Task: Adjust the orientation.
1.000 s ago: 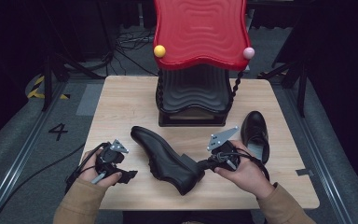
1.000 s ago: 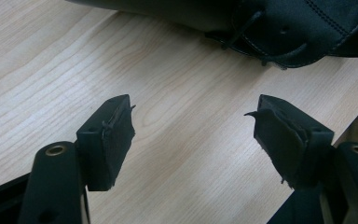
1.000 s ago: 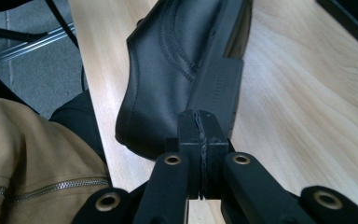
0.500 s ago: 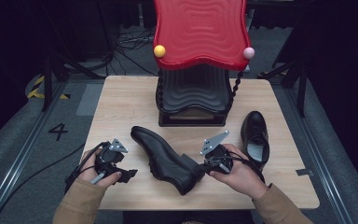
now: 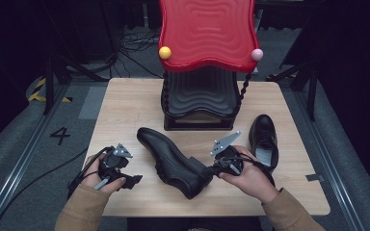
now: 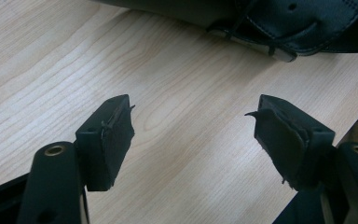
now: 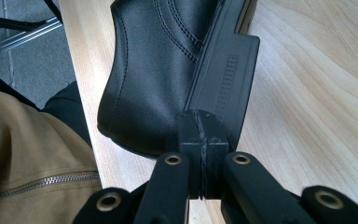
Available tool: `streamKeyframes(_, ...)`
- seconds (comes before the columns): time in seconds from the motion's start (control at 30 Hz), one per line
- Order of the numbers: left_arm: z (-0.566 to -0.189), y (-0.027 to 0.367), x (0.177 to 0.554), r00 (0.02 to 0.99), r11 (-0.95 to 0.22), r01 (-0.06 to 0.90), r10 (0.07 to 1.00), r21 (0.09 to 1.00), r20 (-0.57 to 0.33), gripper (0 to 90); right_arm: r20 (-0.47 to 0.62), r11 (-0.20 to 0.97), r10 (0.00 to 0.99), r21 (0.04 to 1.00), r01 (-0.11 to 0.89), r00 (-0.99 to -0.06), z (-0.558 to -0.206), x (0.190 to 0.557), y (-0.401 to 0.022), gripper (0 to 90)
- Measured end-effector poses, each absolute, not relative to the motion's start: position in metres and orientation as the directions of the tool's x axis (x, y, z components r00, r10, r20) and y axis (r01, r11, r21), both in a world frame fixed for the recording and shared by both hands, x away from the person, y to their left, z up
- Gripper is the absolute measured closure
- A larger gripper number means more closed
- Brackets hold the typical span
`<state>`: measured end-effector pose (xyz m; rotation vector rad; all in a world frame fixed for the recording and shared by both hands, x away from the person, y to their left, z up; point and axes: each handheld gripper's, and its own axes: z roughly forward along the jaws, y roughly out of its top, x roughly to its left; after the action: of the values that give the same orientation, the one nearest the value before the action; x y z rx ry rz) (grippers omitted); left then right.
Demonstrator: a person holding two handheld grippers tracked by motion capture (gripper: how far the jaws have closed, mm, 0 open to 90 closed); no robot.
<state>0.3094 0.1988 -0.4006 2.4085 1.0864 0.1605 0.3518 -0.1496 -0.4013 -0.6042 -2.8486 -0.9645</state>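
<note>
A black leather shoe [image 5: 171, 159] lies on its side in the middle of the wooden table [image 5: 125, 106], toe to the far left and heel toward me. My right gripper [image 5: 212, 170] is shut, and its joined pads [image 7: 200, 126] press against the heel of this shoe [image 7: 154, 60] with nothing between them. My left gripper [image 5: 127, 180] rests to the left of the shoe near the front edge. Its jaws [image 6: 193, 135] stand open over bare wood, with the shoe's laced side [image 6: 298, 18] just beyond them. A second black shoe [image 5: 264, 139] stands upright at the right.
A black ribbed stand [image 5: 200, 96] with a red wavy top [image 5: 207, 33] rises at the back centre of the table, with a yellow ball [image 5: 165, 52] and a pink ball [image 5: 257, 54] at its corners. A tan sleeve [image 7: 23, 154] lies beside the shoe's heel.
My right gripper has moved left from beside the second shoe to the heel of the lying shoe. The left gripper has stayed in place.
</note>
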Motion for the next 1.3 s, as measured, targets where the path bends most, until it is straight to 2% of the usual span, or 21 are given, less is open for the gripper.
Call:
streamKeyframes(0.33, -0.401, 0.199, 0.310, 0.675, -0.560, 0.674, 0.732, 0.481, -0.092, 28.3, 0.163, 0.709, 0.383, 0.578, 0.403, -0.909, -0.400, 0.356, -0.157, 90.0)
streamKeyframes(0.47, -0.402, 0.199, 0.310, 0.675, -0.560, 0.675, 0.732, 0.480, -0.095, 28.2, 0.092, 0.713, 0.420, 0.581, 0.392, -0.903, -0.399, 0.357, -0.160, 90.0)
streamKeyframes(0.6, -0.402, 0.199, 0.311, 0.675, -0.559, 0.675, 0.732, 0.481, -0.095, 28.2, -0.038, 0.736, 0.486, 0.557, 0.385, -0.873, -0.405, 0.364, -0.164, 90.0)
streamKeyframes(0.7, -0.402, 0.200, 0.311, 0.674, -0.560, 0.676, 0.733, 0.480, -0.094, 28.2, -0.071, 0.723, 0.531, 0.558, 0.408, -0.844, -0.414, 0.370, -0.168, 90.0)
streamKeyframes(0.93, -0.403, 0.199, 0.312, 0.677, -0.563, 0.673, 0.731, 0.480, -0.091, 28.2, -0.088, 0.713, 0.599, 0.512, 0.480, -0.796, -0.430, 0.383, -0.175, 90.0)
streamKeyframes(1.03, -0.403, 0.199, 0.312, 0.678, -0.566, 0.672, 0.730, 0.479, -0.089, 28.2, -0.049, 0.687, 0.623, 0.511, 0.517, -0.781, -0.437, 0.387, -0.178, 89.1)
streamKeyframes(1.3, -0.403, 0.200, 0.312, 0.676, -0.562, 0.674, 0.731, 0.480, -0.093, 28.2, -0.048, 0.684, 0.622, 0.518, 0.513, -0.781, -0.431, 0.388, -0.181, 84.3)
